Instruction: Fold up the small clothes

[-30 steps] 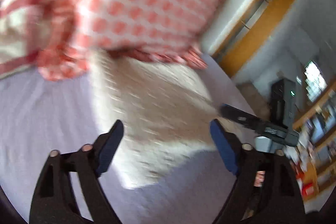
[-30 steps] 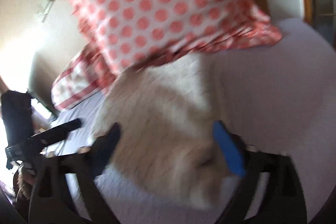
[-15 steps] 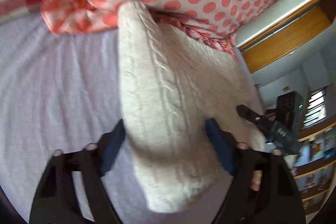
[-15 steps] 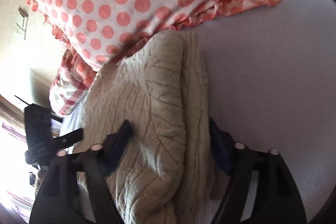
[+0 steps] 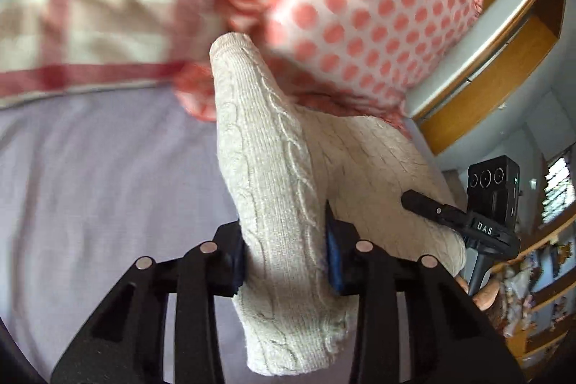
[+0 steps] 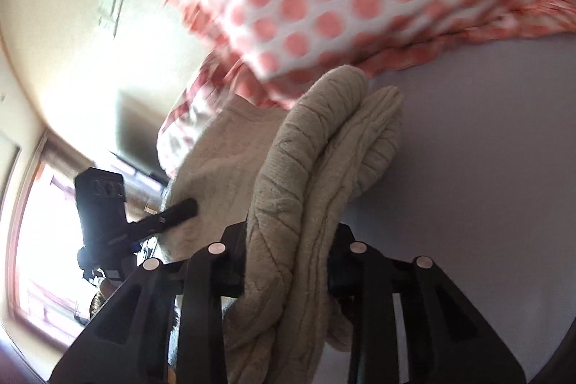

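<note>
Left wrist view shows the cream cable-knit sweater [image 5: 273, 189] bunched into a thick ridge that runs from the camera up toward the pillows, and the left gripper [image 5: 284, 258] is clamped on that ridge, its blue pads pressed into the wool on either side. From the right wrist view the same garment [image 6: 298, 189] looks doubled — two padded rolls lying side by side — and the right gripper [image 6: 288, 261] is likewise closed around a stacked fold of it. The knit is heavy, soft and ribbed with raised cables, so it bulges between the fingers rather than lying thin. Most of it appears to rest on the lavender bedsheet [image 5: 100, 175], its far end touching the polka-dot pillow [image 5: 374, 17], with a red-striped pillow [image 5: 93, 31] just beside that. I judge the step in hand to be a fold in progress: both tools hold an edge, ready to carry it over. The next move likely calls for lifting both ends together, evenly, and laying them across the body of the sweater without dragging it into the pillows — then letting go flat.
</note>
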`<state>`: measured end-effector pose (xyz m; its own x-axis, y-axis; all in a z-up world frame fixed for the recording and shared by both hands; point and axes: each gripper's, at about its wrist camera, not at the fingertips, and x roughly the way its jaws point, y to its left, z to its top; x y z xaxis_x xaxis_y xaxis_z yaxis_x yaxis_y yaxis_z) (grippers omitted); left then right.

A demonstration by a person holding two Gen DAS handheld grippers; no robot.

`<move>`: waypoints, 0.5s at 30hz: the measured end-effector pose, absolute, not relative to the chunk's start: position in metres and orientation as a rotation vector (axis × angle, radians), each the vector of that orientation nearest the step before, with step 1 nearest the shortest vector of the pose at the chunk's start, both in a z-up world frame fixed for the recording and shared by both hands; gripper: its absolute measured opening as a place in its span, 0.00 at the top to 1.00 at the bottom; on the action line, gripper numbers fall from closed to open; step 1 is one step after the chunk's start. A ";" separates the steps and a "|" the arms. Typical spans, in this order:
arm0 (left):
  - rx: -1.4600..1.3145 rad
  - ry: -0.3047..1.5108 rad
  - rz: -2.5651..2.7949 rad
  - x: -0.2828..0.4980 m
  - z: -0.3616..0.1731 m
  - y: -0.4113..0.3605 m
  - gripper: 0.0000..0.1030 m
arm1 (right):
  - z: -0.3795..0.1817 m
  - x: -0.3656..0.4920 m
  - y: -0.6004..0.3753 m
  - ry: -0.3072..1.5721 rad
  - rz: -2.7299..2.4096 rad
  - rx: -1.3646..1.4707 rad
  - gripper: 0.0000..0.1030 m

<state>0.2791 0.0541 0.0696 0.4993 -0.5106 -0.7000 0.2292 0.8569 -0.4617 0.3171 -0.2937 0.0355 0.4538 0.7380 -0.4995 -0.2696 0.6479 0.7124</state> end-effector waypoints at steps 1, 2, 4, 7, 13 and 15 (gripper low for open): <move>-0.320 0.961 -0.429 0.278 0.066 0.062 0.62 | 0.032 0.320 -0.284 0.908 0.669 0.580 0.70; -0.308 0.989 -0.400 0.280 0.058 0.067 0.62 | 0.026 0.324 -0.268 0.934 0.646 0.525 0.69; -0.294 1.065 -0.343 0.283 0.036 0.077 0.51 | 0.015 0.328 -0.249 0.979 0.582 0.424 0.59; -0.347 1.032 -0.363 0.274 0.040 0.093 0.50 | 0.026 0.322 -0.249 0.944 0.517 0.360 0.46; -0.282 0.827 -0.396 0.242 0.100 0.091 0.49 | 0.087 0.280 -0.256 0.719 0.556 0.261 0.41; -0.274 0.813 -0.472 0.235 0.108 0.072 0.42 | 0.084 0.276 -0.234 0.755 0.648 0.236 0.41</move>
